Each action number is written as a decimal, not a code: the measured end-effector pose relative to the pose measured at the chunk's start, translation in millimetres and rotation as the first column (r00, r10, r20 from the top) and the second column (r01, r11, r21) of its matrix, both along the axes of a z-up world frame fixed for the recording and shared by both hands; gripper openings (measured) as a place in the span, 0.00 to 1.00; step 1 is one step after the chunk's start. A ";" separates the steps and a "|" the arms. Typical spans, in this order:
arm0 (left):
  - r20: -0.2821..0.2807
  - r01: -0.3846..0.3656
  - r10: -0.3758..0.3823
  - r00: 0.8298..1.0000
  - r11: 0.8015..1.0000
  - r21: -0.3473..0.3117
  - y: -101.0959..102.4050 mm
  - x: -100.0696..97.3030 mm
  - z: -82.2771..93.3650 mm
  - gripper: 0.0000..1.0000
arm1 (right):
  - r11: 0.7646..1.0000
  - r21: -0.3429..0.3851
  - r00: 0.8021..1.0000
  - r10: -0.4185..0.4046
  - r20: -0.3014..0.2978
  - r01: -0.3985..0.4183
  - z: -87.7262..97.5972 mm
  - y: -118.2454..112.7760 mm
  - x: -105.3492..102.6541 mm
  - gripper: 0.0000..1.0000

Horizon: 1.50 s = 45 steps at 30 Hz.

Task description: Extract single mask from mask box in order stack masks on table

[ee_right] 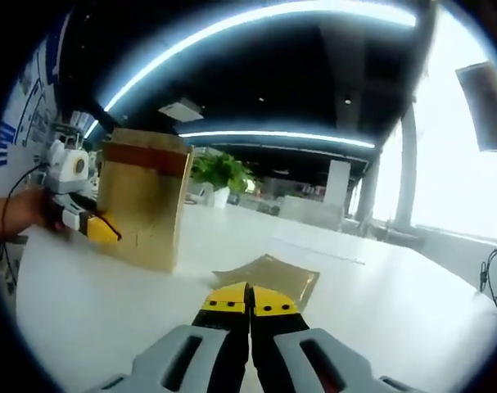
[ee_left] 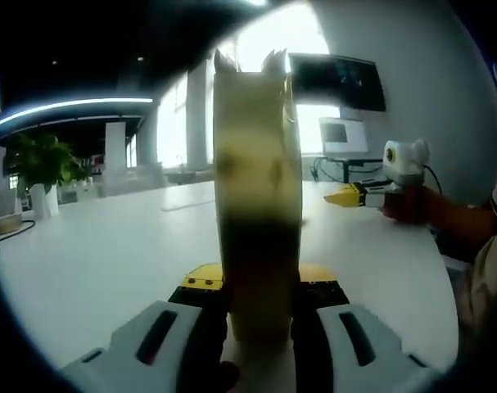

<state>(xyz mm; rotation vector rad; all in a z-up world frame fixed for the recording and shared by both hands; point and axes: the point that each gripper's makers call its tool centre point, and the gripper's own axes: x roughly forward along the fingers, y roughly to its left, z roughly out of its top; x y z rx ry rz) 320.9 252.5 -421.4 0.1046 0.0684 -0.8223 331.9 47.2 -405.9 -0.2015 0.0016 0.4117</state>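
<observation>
The mask box (ee_left: 256, 188) is a tall yellowish carton standing upright on the white table (ee_left: 109, 254), seen edge-on close ahead in the left gripper view. My left gripper (ee_left: 260, 288) is shut on its lower part, one jaw on each side. In the right gripper view the same mask box (ee_right: 146, 201) stands at the left, with the left gripper (ee_right: 97, 228) against its side. A flat tan mask packet (ee_right: 268, 277) lies on the table just beyond my right gripper (ee_right: 249, 293), which is shut with nothing in it. The right gripper (ee_left: 340, 196) also shows at the right, held by a hand.
A potted plant (ee_left: 39, 172) stands at the table's far left edge. A wall monitor (ee_left: 338, 80) and a small screen (ee_left: 344, 135) with cables sit at the back right. The person's sleeve (ee_left: 485, 270) is at the right edge.
</observation>
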 end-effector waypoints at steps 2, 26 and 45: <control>0.000 0.000 0.000 1.000 1.000 0.000 -0.3 -0.2 0.1 0.20 | 1.000 0.028 1.000 -0.013 0.003 0.013 5.0 -1.0 0.2 0.00; -0.001 0.001 -0.001 1.000 1.000 0.000 -0.6 -0.5 -0.2 0.20 | 0.953 -0.271 0.968 0.186 0.167 -0.137 94.1 61.5 -16.8 0.00; -0.001 0.002 -0.002 1.000 1.000 0.000 -0.6 -0.4 -0.2 0.20 | 0.834 -0.509 0.933 0.330 0.146 -0.216 111.0 99.0 -17.6 0.00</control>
